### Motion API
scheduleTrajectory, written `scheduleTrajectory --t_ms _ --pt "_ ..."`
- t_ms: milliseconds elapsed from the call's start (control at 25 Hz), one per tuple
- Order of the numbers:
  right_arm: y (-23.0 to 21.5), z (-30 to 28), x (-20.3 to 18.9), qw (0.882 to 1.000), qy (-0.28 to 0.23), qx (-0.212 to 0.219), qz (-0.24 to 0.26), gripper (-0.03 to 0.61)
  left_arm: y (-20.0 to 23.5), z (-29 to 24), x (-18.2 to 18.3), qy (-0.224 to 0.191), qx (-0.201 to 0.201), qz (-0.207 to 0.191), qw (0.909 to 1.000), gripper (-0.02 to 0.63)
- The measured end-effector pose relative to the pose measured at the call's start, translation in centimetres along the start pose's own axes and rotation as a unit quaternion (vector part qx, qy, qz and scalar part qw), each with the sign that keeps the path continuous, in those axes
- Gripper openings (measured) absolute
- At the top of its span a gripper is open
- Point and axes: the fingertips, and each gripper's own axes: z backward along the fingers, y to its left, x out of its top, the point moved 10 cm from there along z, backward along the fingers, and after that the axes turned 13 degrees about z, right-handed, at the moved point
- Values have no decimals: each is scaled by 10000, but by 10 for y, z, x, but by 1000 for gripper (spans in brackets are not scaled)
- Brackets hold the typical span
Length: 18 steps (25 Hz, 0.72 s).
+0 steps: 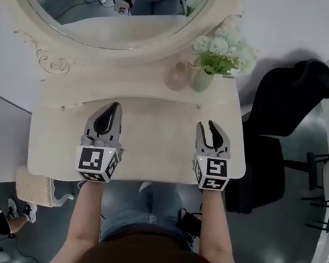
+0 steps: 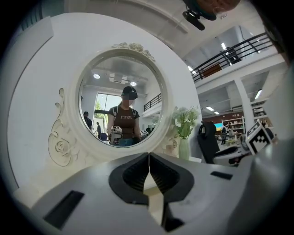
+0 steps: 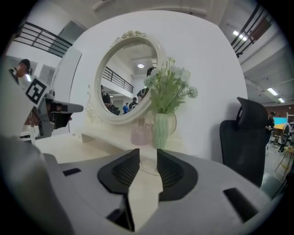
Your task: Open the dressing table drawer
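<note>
Two units over the worktop [image 1: 151, 133]: left hand-held gripper [image 1: 115, 107] has jaws pressed together, empty; right hand-held gripper [image 1: 208, 126] has jaws narrowly apart, empty. Vase [image 1: 201, 81] and mirror [image 1: 110, 6] stand beyond. Drawer hidden under the worktop's near edge.

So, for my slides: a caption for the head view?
Over the dressing table, left claw shut, right claw open and empty, facing its mirror and flower vase.

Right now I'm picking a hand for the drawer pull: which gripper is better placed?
Probably the right gripper: its jaws stand apart and empty, ready to close on something. The left gripper is shut. Both hover over the table, equally near its front edge; the drawer front is hidden.
</note>
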Motion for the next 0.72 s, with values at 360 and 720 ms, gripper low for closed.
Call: scheduleTrajectory --t_ms 360,720 --pt "-8 -68 -49 9978 633 164 -125 104 13 -37 -25 239 269 74 9993 6" --pt "-9 -112 -74 9943 1014 184 -283 121 28 -51 -47 589 519 189 9967 6"
